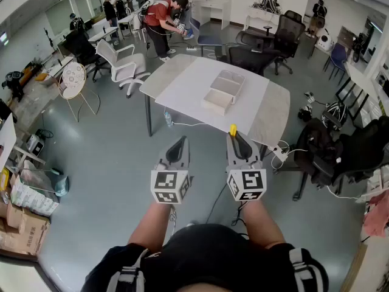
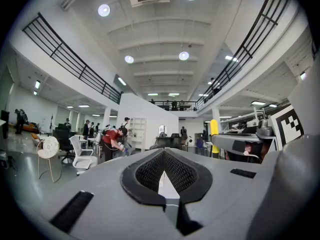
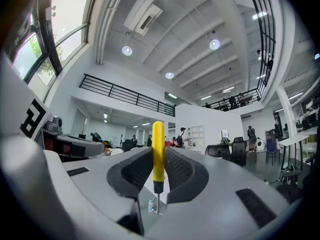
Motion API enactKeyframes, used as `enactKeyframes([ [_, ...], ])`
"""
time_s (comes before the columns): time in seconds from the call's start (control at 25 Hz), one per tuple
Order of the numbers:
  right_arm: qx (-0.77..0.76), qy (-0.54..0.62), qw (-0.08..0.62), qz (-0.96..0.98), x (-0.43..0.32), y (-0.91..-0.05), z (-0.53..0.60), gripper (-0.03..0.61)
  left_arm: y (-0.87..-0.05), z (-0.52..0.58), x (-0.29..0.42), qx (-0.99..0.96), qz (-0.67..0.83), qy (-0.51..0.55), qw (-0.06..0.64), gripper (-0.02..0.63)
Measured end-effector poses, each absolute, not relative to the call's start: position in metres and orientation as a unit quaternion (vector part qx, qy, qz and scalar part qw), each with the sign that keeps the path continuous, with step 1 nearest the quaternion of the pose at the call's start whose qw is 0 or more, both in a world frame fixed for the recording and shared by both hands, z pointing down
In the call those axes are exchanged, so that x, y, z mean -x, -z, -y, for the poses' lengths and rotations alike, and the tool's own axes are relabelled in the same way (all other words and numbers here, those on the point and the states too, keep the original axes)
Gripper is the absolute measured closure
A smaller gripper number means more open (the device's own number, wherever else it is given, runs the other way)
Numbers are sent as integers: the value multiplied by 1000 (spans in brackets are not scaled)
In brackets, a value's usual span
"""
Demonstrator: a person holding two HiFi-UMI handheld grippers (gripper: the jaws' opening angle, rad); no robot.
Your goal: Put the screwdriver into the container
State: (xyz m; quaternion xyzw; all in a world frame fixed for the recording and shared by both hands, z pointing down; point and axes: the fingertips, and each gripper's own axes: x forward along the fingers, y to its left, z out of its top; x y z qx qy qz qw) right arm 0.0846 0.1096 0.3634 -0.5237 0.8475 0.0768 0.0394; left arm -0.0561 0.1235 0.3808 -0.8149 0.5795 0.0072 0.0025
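In right claw (image 3: pixel 159 159), screwdriver (image 3: pixel 158 144) handle outward

Screwdriver (image 3: pixel 158 151), between the black cross-hatched pads (image 3: pixel 181 170) of the right gripper (image 1: pixel 236 136): yellow handle, black collar, silver shaft. Left gripper (image 1: pixel 180 141) and right alike: pale grey shells, rear cubes (image 1: pixel 246 185) patterned with black-and-white square markers. Ahead of both: white container (image 1: pixel 223 91) on a white table (image 1: pixel 182 93) with beige-grey ends.

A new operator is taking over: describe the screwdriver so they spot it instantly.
In front of the white table, the person holds two grey grippers. The screwdriver stands clamped in the right gripper, yellow handle poking past the jaws, metal shaft toward the camera. The left gripper holds nothing.
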Motion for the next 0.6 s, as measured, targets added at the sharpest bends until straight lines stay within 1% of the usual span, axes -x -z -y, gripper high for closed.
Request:
enactKeyframes([
  [0.6,524,-34,60,-849,-88,-371,-100,520,-388,-115,59,818,-576,-3,-5,607],
])
